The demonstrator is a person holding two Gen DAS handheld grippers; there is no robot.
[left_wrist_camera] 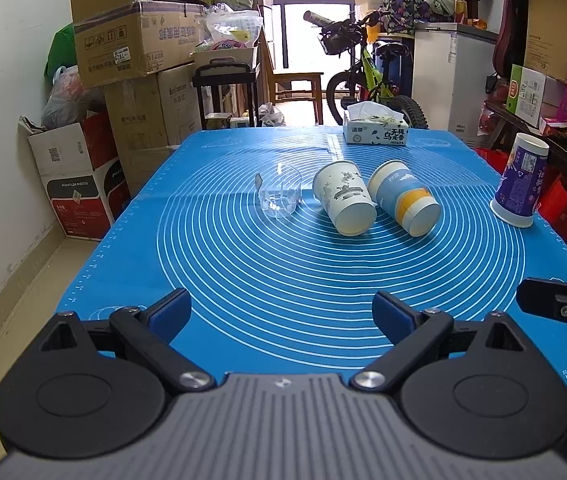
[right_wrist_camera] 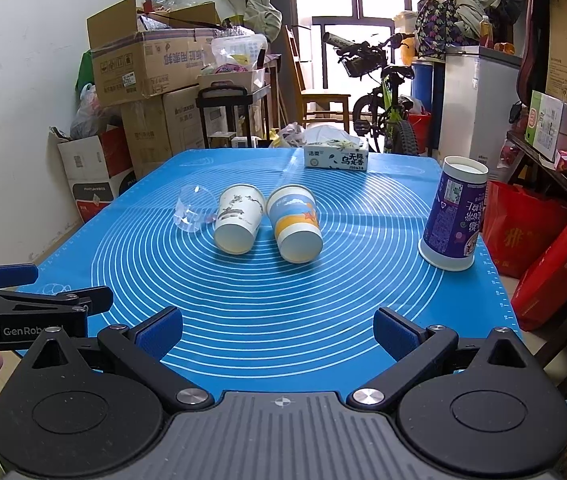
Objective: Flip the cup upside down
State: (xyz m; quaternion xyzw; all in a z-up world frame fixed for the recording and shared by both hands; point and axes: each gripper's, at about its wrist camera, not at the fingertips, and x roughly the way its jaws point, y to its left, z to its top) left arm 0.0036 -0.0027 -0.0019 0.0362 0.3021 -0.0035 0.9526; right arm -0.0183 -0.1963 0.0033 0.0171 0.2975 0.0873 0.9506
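Both the left gripper (left_wrist_camera: 281,312) and right gripper (right_wrist_camera: 279,330) are hovering with fingers spread apart, gripping nothing, over the near edge of the blue mat (left_wrist_camera: 243,280). Mid-mat, a clear plastic cup (left_wrist_camera: 281,196), white paper cup (left_wrist_camera: 343,202) and blue-and-yellow paper cup (left_wrist_camera: 403,196) are lying on their sides; far right, a purple cup (left_wrist_camera: 520,180) is standing inverted.

Bare blue mat (right_wrist_camera: 267,320) lies between both grippers and the cups. The white cup (right_wrist_camera: 237,220) and striped cup (right_wrist_camera: 295,226) lie just beside each other; the clear cup (right_wrist_camera: 193,208) crowds the white one's left. The purple cup (right_wrist_camera: 453,216) stands well apart.

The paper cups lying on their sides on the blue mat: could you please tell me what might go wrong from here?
1. The white printed paper cup and blue-and-yellow paper cup lie close together; gripping one may roll the other.
2. The clear plastic cup beside them could get knocked.
3. The purple upside-down cup stands near the mat's edge.
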